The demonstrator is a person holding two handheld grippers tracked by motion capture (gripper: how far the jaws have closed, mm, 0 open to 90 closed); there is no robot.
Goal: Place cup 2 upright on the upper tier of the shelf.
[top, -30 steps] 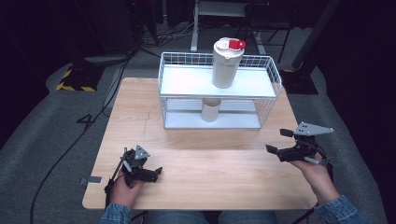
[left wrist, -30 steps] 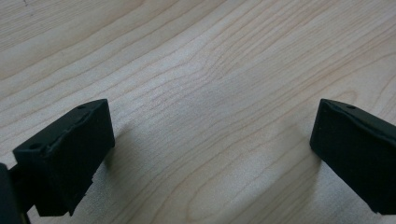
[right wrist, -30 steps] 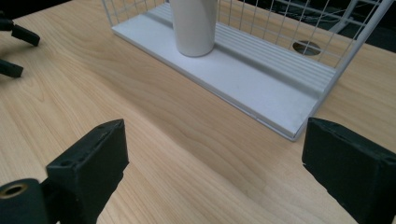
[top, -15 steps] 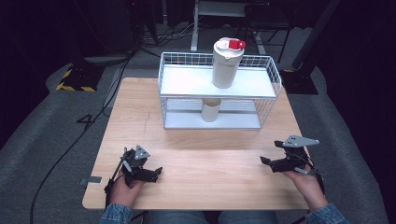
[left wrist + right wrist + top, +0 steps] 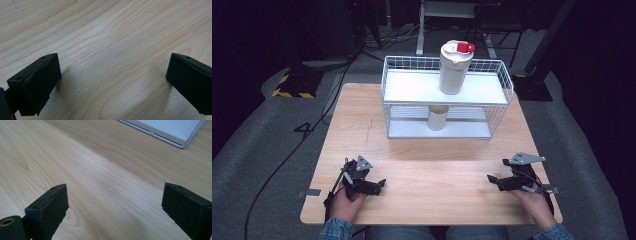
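Observation:
A white wire rack (image 5: 499, 90) with two shelves stands at the back of the wooden table (image 5: 427, 165). On its top shelf is a tall white bottle (image 5: 454, 70) with a red-and-white lid. A smaller white cylinder (image 5: 437, 118) stands on the lower shelf. My left gripper (image 5: 381, 183) rests low on the table at the front left, open, with bare wood between its jaws (image 5: 110, 75). At the front right my right gripper (image 5: 490, 179) is also open over bare wood (image 5: 115, 202), and a corner of the rack's base (image 5: 172, 131) lies ahead of it.
Cables trail over the grey floor (image 5: 272, 150) to the left of the table. A yellow-and-black striped block (image 5: 291, 86) sits on the floor at the back left. Dark equipment stands behind the rack.
My right gripper has come down and toward the front edge, from raised at the right of the table to low on the wood. The left gripper has stayed put.

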